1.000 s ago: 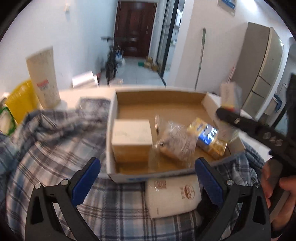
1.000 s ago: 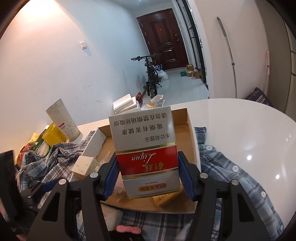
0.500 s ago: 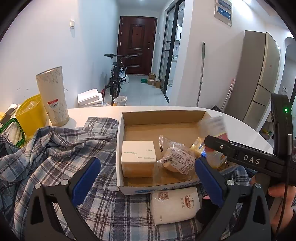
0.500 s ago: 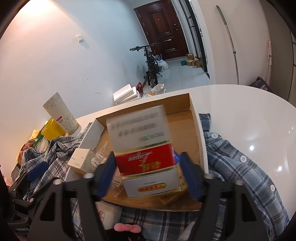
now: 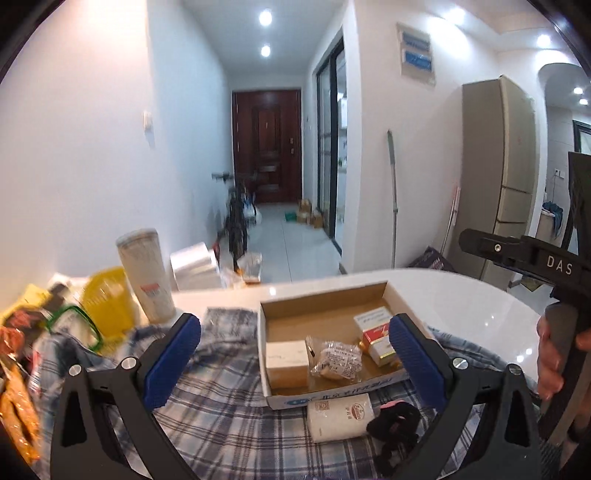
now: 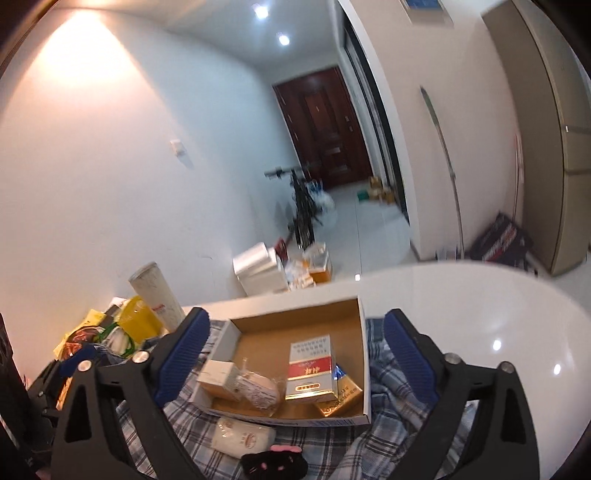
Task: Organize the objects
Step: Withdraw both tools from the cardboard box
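Box (image 6: 364,354), open-topped, on plaid shirt (image 5: 221,413): holds red pack (image 6: 310,373) leaning on gold pack at 4 o'clock, placed there for tidying; right gripper (image 6: 295,354) jaws just opened wide, empty. Left gripper (image 5: 293,354) wide, empty. White roll (image 5: 340,417), black hair tie (image 5: 395,424) outside box's 6 o'clock wall; free table (image 6: 480,314) at 2 o'clock

You get even, bright light from recessed ceiling spots (image 5: 265,17) in both views, with a warm wash high on the left wall (image 6: 85,55) in the right wrist view and small hot glints on the glossy white table (image 6: 496,344) at the right. Fisheye bending curves walls and the table rim, and black vignette fills the corners. You lose detail to motion blur in the yellow clutter (image 5: 105,295) at near left; the cardboard box (image 5: 321,295) reads fairly sharp.
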{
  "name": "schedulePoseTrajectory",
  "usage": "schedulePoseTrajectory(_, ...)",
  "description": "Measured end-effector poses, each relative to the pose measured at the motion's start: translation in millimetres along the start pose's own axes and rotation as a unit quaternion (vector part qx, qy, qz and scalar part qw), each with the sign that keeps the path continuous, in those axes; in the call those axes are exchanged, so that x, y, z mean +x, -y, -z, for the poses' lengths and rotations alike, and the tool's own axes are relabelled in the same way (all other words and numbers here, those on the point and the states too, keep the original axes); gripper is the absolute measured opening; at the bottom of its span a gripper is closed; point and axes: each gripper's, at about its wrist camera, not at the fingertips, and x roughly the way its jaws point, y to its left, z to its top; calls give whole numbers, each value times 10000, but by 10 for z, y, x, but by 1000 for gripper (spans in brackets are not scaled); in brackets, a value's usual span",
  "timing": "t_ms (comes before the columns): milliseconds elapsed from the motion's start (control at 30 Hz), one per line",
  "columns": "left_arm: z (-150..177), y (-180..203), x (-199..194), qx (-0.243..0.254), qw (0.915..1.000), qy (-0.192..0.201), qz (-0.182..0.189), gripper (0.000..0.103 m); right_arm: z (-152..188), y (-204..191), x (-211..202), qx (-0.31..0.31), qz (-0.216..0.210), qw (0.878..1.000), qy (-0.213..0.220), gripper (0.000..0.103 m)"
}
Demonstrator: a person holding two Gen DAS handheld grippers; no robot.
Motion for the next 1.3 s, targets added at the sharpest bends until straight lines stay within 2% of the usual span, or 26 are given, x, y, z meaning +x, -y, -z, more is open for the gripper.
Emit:
schedulePoseTrajectory(133,-11,29,-363,-6,9999,137,-21,103,75,-106,-320,-203,-187,9995,142,101)
schedulePoseTrajectory(267,49,29,-621,-195,9984,526,56,103,212,-152,-475,-375,-317,9985,236,101)
schedulePoseTrajectory(300,66,10,-650,-289,9974,633,170,103,255,-165,-499,-391,-354,9983,259,101)
schedulePoseTrajectory(433,124,-50,-607,-436,9961,711,281,103,388,-154,-460,-420,-541,9973,251,103)
schedulePoseTrajectory(500,179,-87,-552,-509,9956,767,202,103,466,-140,-413,-473,-526,9971,289,103)
schedulePoseTrajectory(600,328,-145,-453,-551,9934,997,-127,103,588,-115,-295,-708,-352,9964,301,103)
schedulePoseTrajectory(667,424,-149,-391,-451,9928,1060,-318,103,663,-99,-184,-865,-277,9957,157,103)
schedulePoseTrajectory(700,469,-143,-329,-332,9941,963,-383,103,704,-86,-116,-925,-279,9953,34,103)
schedulePoseTrajectory(833,508,-174,-175,-313,9982,477,-166,103,861,-52,94,-861,-519,9935,-528,103)
schedulePoseTrajectory(900,532,-201,-169,-454,9977,491,-54,103,926,-37,169,-725,-660,9925,-726,103)
schedulePoseTrajectory(1000,568,-195,-151,-419,9977,497,-171,103,1018,-64,294,-731,-825,9878,-1103,103)
schedulePoseTrajectory(1200,609,-218,-64,-493,9980,339,-226,103,1148,-116,405,-762,-1057,9791,-1559,102)
schedulePoseTrajectory(1300,620,-237,-57,-539,9976,334,-279,103,1188,-133,443,-788,-1129,9760,-1687,95)
